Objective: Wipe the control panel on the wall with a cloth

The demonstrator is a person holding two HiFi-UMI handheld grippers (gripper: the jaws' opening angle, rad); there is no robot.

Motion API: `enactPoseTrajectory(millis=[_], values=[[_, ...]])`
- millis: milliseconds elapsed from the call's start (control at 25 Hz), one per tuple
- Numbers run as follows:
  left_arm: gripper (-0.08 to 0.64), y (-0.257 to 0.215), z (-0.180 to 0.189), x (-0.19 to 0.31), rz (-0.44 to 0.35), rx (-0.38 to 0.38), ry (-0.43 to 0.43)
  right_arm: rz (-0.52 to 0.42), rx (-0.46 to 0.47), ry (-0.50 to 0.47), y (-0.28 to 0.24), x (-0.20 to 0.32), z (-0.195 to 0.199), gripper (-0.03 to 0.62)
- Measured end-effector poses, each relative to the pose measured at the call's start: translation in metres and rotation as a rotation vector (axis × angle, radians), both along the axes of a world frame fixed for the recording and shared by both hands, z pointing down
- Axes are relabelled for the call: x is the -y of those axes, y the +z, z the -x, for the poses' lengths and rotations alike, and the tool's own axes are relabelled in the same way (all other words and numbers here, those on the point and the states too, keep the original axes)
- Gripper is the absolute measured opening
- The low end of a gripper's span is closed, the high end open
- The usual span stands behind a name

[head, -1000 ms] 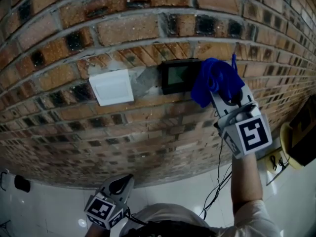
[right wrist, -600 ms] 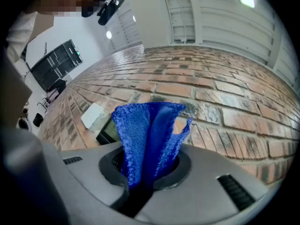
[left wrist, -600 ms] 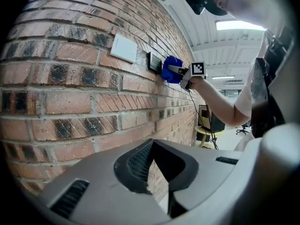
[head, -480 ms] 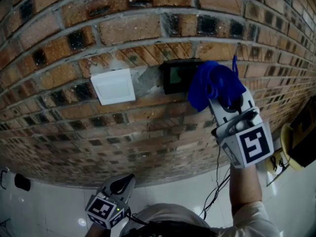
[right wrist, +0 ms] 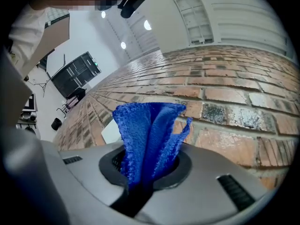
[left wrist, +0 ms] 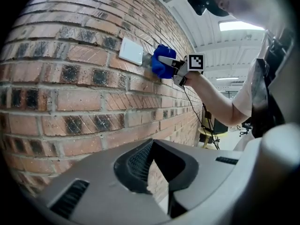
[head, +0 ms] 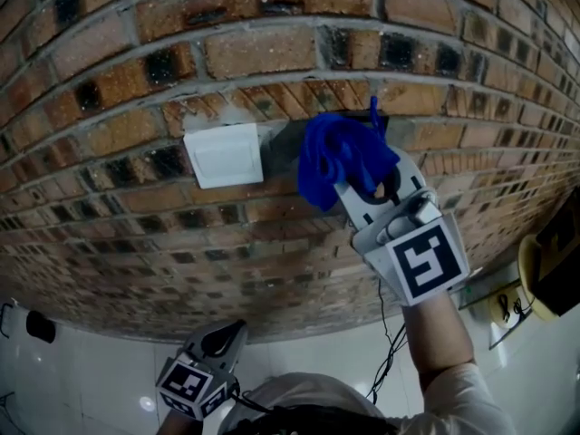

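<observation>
My right gripper is shut on a bunched blue cloth and holds it against the brick wall. The cloth lies over the spot where the dark control panel is mounted, so the panel is almost wholly hidden behind it. In the right gripper view the cloth stands up out of the closed jaws of the right gripper. The left gripper view shows the cloth and the right gripper from the side. My left gripper hangs low, away from the wall, shut and holding nothing.
A white square cover plate sits on the wall just left of the cloth. Black cables hang below the right arm. A yellow stool stands at the right edge, and a small black object lies on the white floor at left.
My right gripper has slid left along the wall with the cloth, from the panel's right edge to over its screen. The left gripper has stayed where it was.
</observation>
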State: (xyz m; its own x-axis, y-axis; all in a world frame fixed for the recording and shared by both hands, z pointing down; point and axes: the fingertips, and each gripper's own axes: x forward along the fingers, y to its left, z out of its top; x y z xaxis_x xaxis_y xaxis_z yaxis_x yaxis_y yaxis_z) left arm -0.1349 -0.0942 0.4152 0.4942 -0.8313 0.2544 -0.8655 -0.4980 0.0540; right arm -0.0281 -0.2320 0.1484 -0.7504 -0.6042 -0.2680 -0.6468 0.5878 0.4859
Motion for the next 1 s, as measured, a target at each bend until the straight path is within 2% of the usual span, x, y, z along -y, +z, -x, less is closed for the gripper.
enactPoseTrajectory(millis=[160, 360, 600, 800, 1000], values=[[0.002, 0.005, -0.001, 0.002, 0.005, 0.025, 0.014, -0.005, 0.019, 0.081, -0.004, 0.007, -0.034, 0.089], [0.001, 0.001, -0.012, 0.006, 0.004, 0.009, 0.036, -0.056, 0.035, 0.167, -0.012, 0.02, -0.087, 0.089], [0.002, 0.005, -0.019, 0.008, 0.007, 0.02, 0.061, 0.006, 0.074, 0.242, 0.001, 0.048, -0.125, 0.089], [0.001, 0.003, -0.014, 0.006, 0.008, 0.006, 0.046, -0.028, 0.075, 0.239, -0.009, 0.031, -0.117, 0.089], [0.002, 0.004, -0.007, 0.004, 0.009, 0.005, 0.033, -0.056, 0.035, 0.109, -0.013, -0.011, -0.056, 0.089]])
